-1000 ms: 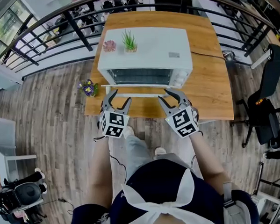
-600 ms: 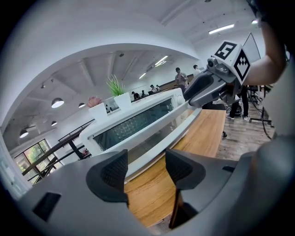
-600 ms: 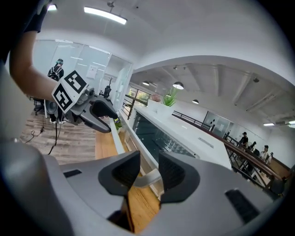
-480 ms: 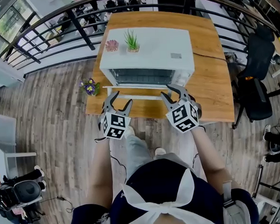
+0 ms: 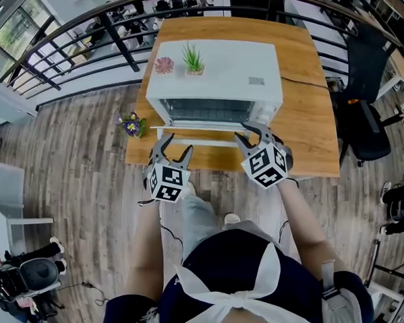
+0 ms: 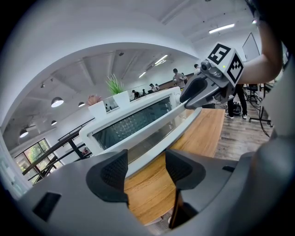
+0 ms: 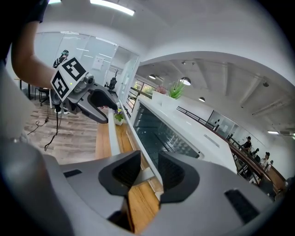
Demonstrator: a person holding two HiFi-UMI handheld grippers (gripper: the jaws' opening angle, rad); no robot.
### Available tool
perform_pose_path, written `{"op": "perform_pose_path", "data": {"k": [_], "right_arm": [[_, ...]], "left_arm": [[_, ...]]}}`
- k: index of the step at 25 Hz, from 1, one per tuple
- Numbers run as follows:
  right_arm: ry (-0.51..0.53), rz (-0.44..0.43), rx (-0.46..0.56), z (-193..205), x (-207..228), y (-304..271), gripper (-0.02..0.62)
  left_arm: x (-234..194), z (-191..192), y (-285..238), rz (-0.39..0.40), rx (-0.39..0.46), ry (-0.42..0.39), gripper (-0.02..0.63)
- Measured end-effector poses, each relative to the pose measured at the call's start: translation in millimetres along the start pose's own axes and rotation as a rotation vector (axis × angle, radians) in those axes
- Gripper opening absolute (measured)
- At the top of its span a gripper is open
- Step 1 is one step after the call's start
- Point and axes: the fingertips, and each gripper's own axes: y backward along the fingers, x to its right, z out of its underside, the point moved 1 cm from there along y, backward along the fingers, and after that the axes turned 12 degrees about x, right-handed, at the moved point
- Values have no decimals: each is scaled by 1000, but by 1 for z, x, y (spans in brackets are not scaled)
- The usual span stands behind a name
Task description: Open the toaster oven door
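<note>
Toaster oven (image 5: 214, 72), white and boxy, sits on the wooden table (image 5: 308, 118). It is close to the table's front edge and nearer the left side than the right. Its glass door (image 5: 209, 111) faces the person and has not dropped down. A long white handle (image 5: 211, 141) runs across the front of the door, just over the table's front edge.

The left gripper (image 5: 172, 151) is at the left part of the handle. In the left gripper view (image 6: 145, 161) its jaws are wide apart. The handle crosses the gap between them, and the jaws do not touch it.

The right gripper (image 5: 253, 131) is at the right end of the handle. In the right gripper view (image 7: 150, 168) its jaws are closer together, with the handle's end piece between them. They sit close on both sides of it, but they do not look like they pinch it.

A small green plant (image 5: 192, 59) and a pink plant (image 5: 163, 65) stand on top of the oven, at its back left corner. A pot of purple flowers (image 5: 131, 124) stands at the table's front left corner. A black chair (image 5: 365, 115) stands on the floor past the table's right edge.
</note>
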Motion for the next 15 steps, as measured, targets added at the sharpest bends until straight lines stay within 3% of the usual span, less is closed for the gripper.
{"op": "perform_pose_path", "data": {"k": [15], "right_arm": [[4, -21, -19, 3, -7, 1, 118]], "left_arm": [[4, 5, 3, -3, 3, 2, 258]]}}
